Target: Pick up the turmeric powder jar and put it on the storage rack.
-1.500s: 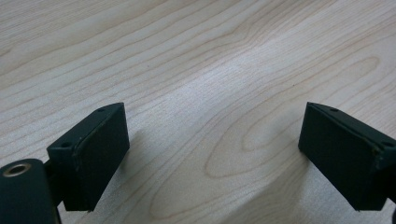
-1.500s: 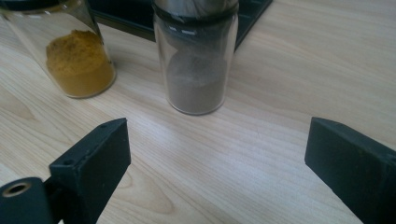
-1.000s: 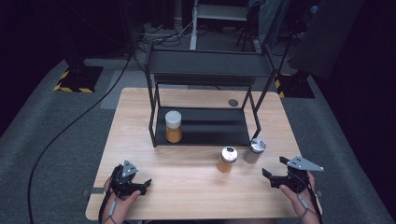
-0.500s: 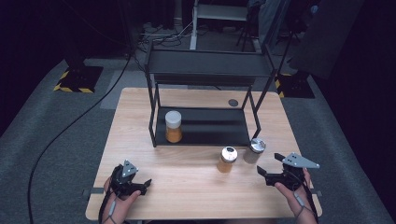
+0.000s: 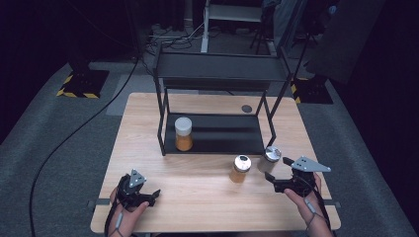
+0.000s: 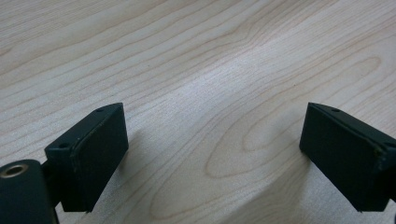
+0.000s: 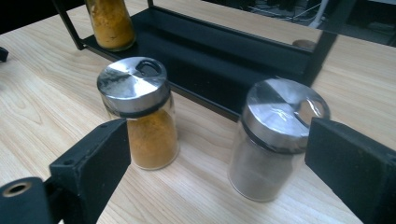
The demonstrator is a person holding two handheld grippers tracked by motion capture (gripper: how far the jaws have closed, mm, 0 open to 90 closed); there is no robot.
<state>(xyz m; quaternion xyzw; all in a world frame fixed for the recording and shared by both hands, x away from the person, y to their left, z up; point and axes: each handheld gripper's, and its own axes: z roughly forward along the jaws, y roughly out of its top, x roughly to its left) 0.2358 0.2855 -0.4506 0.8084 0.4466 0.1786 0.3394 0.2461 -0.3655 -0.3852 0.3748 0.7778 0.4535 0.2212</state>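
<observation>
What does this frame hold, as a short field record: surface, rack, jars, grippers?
surface: wooden table
rack: black two-tier rack on table
jar in rack: white-lidded orange jar, lower shelf, left end
jars on table: orange jar and pale jar, metal lids, before rack
left gripper: open, empty, over bare wood
right gripper: open, empty, facing both table jars

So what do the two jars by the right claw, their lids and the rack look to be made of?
Both jars, the orange-filled one and the grey-filled one, look like clear glass or plastic: contents show through. Their lids appear to be brushed metal, with a silvery sheen and reflections. The rack seems to be matte black metal, with thin dull bars; it could be painted.
</observation>
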